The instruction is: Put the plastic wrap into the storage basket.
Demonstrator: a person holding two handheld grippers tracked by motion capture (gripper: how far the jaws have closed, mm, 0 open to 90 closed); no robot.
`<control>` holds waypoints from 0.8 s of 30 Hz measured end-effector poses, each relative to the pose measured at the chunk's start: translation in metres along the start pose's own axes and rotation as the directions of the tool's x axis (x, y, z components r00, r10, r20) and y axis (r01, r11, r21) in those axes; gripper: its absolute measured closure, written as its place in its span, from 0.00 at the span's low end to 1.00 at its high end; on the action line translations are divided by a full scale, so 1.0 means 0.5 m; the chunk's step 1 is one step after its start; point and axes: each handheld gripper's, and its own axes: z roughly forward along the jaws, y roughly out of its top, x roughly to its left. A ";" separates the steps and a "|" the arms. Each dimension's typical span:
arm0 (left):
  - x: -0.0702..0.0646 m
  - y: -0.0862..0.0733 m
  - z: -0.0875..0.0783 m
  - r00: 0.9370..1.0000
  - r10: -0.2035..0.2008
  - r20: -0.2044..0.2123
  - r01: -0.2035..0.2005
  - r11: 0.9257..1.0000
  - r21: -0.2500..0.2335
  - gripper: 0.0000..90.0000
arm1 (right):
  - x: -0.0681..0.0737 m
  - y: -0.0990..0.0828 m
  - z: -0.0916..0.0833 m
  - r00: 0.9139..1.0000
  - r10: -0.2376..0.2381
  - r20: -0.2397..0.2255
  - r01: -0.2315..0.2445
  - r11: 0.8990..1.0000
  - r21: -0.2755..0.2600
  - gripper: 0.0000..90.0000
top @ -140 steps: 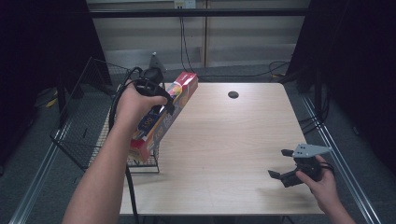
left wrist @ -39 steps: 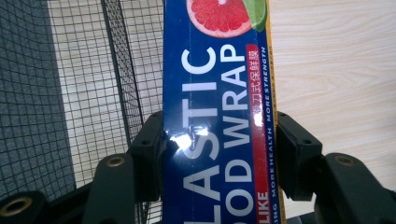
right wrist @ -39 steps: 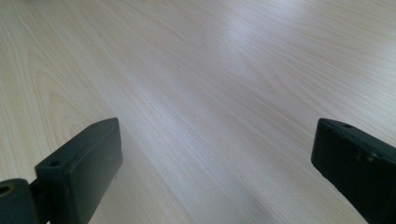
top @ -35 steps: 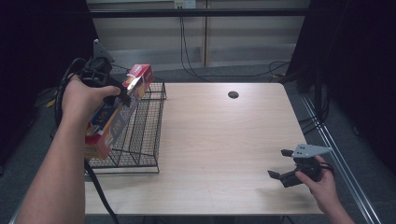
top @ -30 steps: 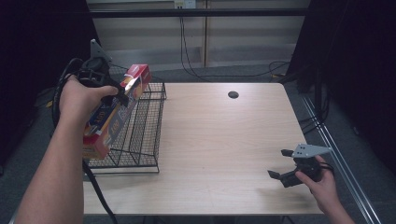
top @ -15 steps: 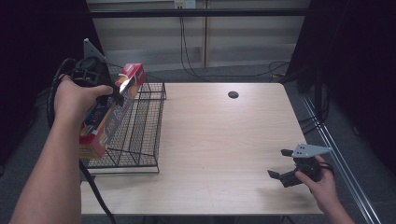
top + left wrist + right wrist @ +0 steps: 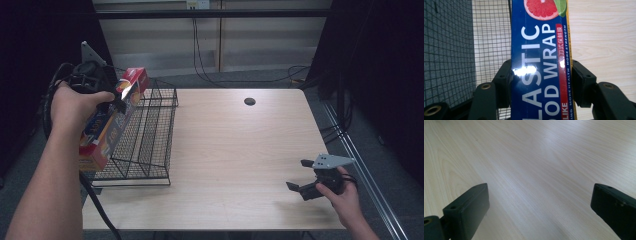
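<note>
Left gripper (image 7: 540, 82) jaws clamp the wrap box (image 7: 540, 50) across its width, above the rack (image 7: 145, 135); right gripper (image 7: 539, 202) jaws wide, nothing between.

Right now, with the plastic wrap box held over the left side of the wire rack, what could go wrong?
The left gripper clamps the long plastic wrap box near one spot, with much of its length hanging toward the person, so it could pivot or slip. The box sits tilted above the wire rack; lowering it may catch a corner on the rim. The right gripper rests open near the table edge, too far away to steady anything.
</note>
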 end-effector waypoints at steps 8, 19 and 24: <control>0.022 -0.002 -0.002 1.000 -0.020 -0.016 0.020 1.000 -0.013 0.50 | 0.003 0.001 0.003 1.000 -0.001 0.006 0.001 1.000 0.002 0.02; 0.047 -0.007 0.009 0.997 -0.058 -0.043 0.057 0.998 -0.026 0.50 | 0.004 0.000 0.008 1.000 -0.007 0.001 0.007 1.000 0.001 0.02; 0.063 -0.013 0.022 0.995 -0.071 -0.066 0.070 0.997 -0.016 0.50 | 0.003 0.000 0.009 1.000 -0.006 0.002 0.006 1.000 0.002 0.02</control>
